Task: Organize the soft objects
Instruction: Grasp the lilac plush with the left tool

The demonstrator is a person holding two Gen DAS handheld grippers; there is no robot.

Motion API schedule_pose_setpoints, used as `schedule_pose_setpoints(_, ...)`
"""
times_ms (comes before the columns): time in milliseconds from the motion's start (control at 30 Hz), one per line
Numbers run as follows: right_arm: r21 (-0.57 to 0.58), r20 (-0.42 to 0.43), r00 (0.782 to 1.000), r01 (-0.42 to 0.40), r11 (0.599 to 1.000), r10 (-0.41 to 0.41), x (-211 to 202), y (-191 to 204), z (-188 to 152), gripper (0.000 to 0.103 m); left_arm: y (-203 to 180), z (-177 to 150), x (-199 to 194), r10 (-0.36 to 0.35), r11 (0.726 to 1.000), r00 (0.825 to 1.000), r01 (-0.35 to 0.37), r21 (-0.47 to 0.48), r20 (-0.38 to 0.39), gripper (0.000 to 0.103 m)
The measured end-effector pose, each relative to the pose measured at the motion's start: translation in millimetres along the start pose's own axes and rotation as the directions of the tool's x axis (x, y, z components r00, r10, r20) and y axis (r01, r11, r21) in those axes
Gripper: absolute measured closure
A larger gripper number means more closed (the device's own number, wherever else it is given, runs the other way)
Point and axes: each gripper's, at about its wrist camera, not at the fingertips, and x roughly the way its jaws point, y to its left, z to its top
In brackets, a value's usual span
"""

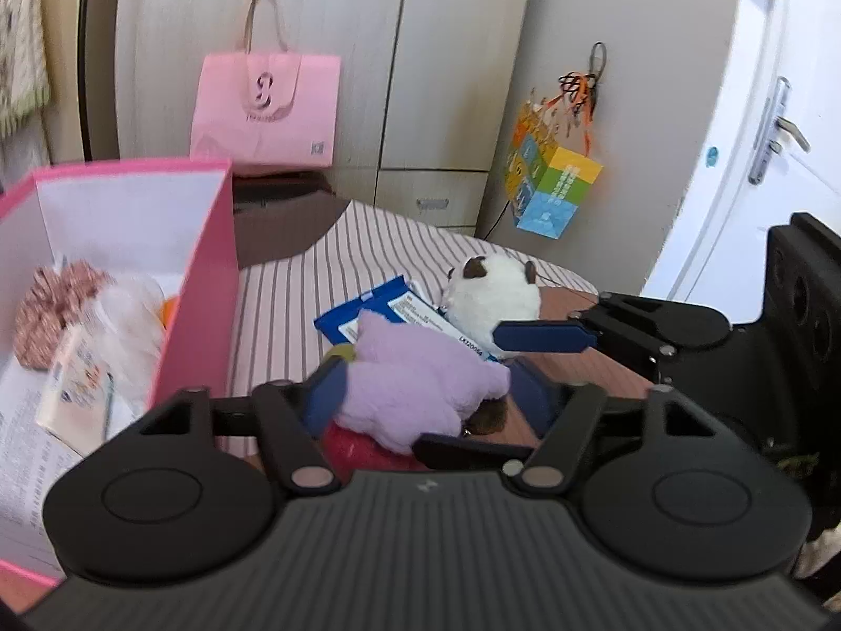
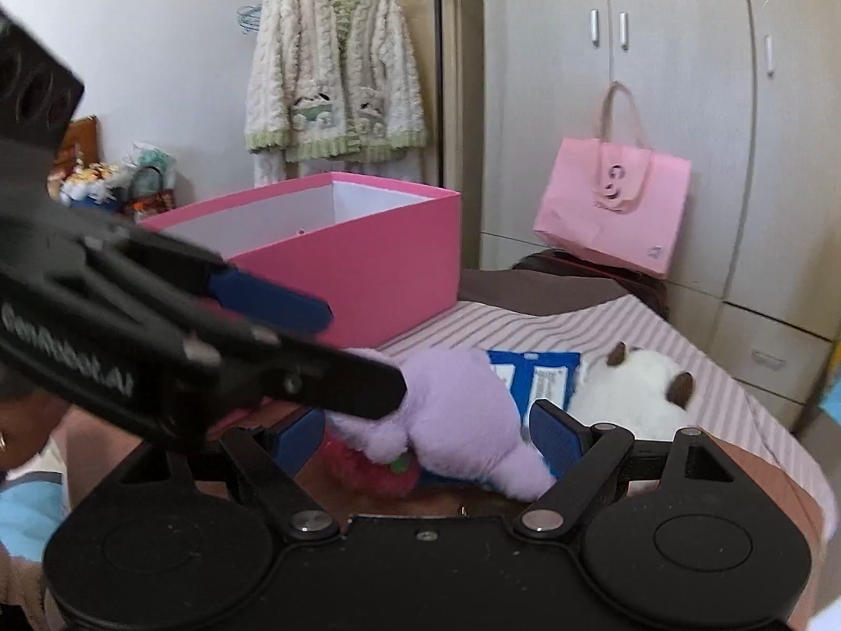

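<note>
A purple plush toy (image 1: 420,384) lies on a red soft thing (image 1: 362,452) on the striped bedcover (image 1: 294,305). My left gripper (image 1: 428,394) is shut on the purple plush, a blue pad against each side. In the right wrist view the purple plush (image 2: 457,410) sits between the wide-apart fingers of my right gripper (image 2: 428,436), which is open. One finger (image 2: 362,384) of the left gripper touches the plush from the left there. A white plush with brown ears (image 1: 491,289) and a blue packet (image 1: 378,310) lie just behind.
An open pink box (image 1: 200,284) stands at the left and holds a pink scrunchie (image 1: 47,310) and some packets. A pink bag (image 1: 265,110) leans on the wardrobe. A colourful bag (image 1: 552,184) hangs near the white door (image 1: 762,158). A cardigan (image 2: 336,73) hangs on the wall.
</note>
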Motion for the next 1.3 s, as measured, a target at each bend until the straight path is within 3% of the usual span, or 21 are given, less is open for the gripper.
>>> schedule_pose_setpoints(33, 0.01, 0.001, 1.0, -0.028, 1.0, 0.028, 3, -5, 1, 0.014, 1, 0, 3, 0.006, 1.0, 1.0, -0.006, -0.011, 0.0, 0.045)
schedule_pose_setpoints(100, 0.029, 0.008, 0.997, -0.083, 0.996, 0.083, 9, -15, 0, 0.014, 5, -2, 6, 0.026, 0.999, 1.0, -0.025, -0.039, 0.013, 0.057)
schedule_pose_setpoints(200, 0.056, 0.02, 0.992, -0.122, 0.991, 0.121, 15, -18, -2, 0.012, 10, -6, 5, 0.029, 0.996, 0.999, -0.027, -0.083, 0.022, 0.058)
schedule_pose_setpoints(333, 0.045, 0.008, 0.996, -0.092, 0.995, 0.092, 21, -15, -3, 0.006, 14, -8, 11, 0.044, 0.994, 0.999, -0.043, -0.096, 0.01, 0.058)
schedule_pose_setpoints(433, 0.076, -0.004, 0.995, -0.103, 0.992, 0.103, 25, -18, -4, 0.006, 12, -11, 12, 0.058, 0.991, 0.998, -0.056, -0.119, 0.013, 0.049)
schedule_pose_setpoints(500, 0.09, -0.002, 0.994, -0.113, 0.99, 0.113, 27, -18, -5, 0.006, 6, -13, 12, 0.087, 0.989, 0.996, -0.084, -0.118, 0.016, 0.03)
schedule_pose_setpoints(533, 0.087, -0.001, 0.993, -0.116, 0.989, 0.116, 27, -19, -6, 0.006, 1, -14, 13, 0.086, 0.992, 0.996, -0.084, -0.097, 0.013, 0.027)
schedule_pose_setpoints(667, 0.068, -0.007, 0.993, -0.115, 0.991, 0.116, 29, -18, -9, 0.006, -1, -18, 15, 0.098, 0.989, 0.995, -0.095, -0.111, 0.019, 0.028)
schedule_pose_setpoints(800, 0.037, -0.004, 0.995, -0.095, 0.995, 0.096, 29, -13, -9, 0.007, 6, -18, 18, 0.107, 0.985, 0.994, -0.103, -0.141, 0.023, 0.038)
schedule_pose_setpoints(867, 0.011, 0.003, 0.997, -0.081, 0.997, 0.081, 28, -9, -10, 0.008, 11, -18, 19, 0.102, 0.983, 0.995, -0.099, -0.157, 0.01, 0.038)
schedule_pose_setpoints(1067, -0.09, 0.021, 0.999, -0.027, 0.996, 0.029, 24, 7, -12, 0.009, 15, -22, 25, 0.078, 0.976, 0.997, -0.08, -0.202, -0.017, 0.026)
schedule_pose_setpoints(1133, -0.11, 0.023, 1.0, -0.017, 0.994, 0.019, 23, 10, -11, 0.009, 18, -23, 28, 0.058, 0.973, 0.998, -0.062, -0.221, -0.027, 0.026)
schedule_pose_setpoints(1300, -0.112, 0.025, 1.0, 0.001, 0.994, 0.002, 23, 11, -12, 0.009, 19, -25, 26, 0.06, 0.97, 0.998, -0.062, -0.235, -0.012, 0.038)
